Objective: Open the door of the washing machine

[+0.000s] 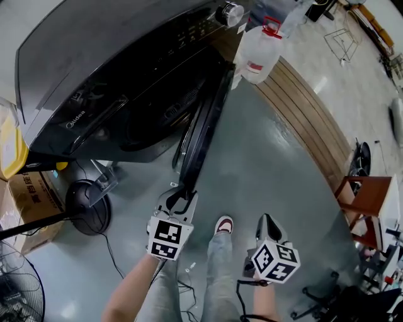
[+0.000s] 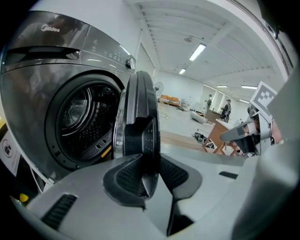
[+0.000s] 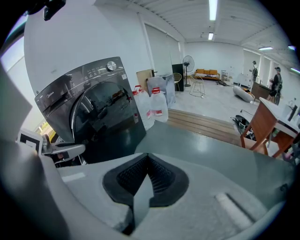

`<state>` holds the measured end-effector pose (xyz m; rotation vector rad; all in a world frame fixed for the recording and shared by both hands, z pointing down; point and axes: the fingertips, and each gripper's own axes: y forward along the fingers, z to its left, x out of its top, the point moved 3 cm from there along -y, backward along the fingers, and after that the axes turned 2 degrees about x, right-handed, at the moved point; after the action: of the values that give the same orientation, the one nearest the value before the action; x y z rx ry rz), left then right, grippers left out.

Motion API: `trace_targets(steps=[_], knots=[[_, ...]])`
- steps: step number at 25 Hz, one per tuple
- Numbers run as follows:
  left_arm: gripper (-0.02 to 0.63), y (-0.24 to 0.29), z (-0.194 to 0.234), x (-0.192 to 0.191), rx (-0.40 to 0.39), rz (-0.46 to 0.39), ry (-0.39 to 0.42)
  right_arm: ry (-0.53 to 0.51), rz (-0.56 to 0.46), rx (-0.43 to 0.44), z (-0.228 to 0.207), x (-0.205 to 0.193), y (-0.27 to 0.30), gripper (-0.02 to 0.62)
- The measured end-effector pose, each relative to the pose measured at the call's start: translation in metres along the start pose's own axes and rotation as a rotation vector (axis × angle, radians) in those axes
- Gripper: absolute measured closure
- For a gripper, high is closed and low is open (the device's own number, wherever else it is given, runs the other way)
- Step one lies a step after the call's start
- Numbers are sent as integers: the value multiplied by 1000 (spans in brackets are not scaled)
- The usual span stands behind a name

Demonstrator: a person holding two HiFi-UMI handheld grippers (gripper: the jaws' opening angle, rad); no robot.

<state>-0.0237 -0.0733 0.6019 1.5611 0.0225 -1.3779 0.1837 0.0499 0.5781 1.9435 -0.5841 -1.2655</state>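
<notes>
The washing machine's (image 1: 94, 63) round door (image 1: 204, 119) stands wide open and edge-on to me, its glossy dark rim clamped between the ribbed pads (image 2: 126, 176) of my left gripper (image 1: 178, 200). My right gripper (image 1: 267, 220) hangs beside it, jaws together on nothing. I judge the door rigid, fairly heavy and slick, best held at this outer rim, far from the hinge.

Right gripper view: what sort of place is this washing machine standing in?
Probably an open lab or workshop hall, not a home: ceiling strip lights, a standing fan and a sofa far behind the washing machine.
</notes>
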Motion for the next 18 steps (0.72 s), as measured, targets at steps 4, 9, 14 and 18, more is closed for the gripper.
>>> trace_targets(steps=[4, 9, 14, 18], knots=[[506, 2, -8, 0, 11, 9, -8, 16, -2, -8, -8, -6, -7, 591], [506, 7, -19, 0, 17, 20, -15, 34, -4, -18, -17, -10, -16, 591], [503, 12, -37, 1, 13, 27, -23, 51, -7, -33, -30, -14, -27, 591], [500, 18, -52, 4, 17, 27, -31, 69, -14, -50, -42, -15, -33, 591]])
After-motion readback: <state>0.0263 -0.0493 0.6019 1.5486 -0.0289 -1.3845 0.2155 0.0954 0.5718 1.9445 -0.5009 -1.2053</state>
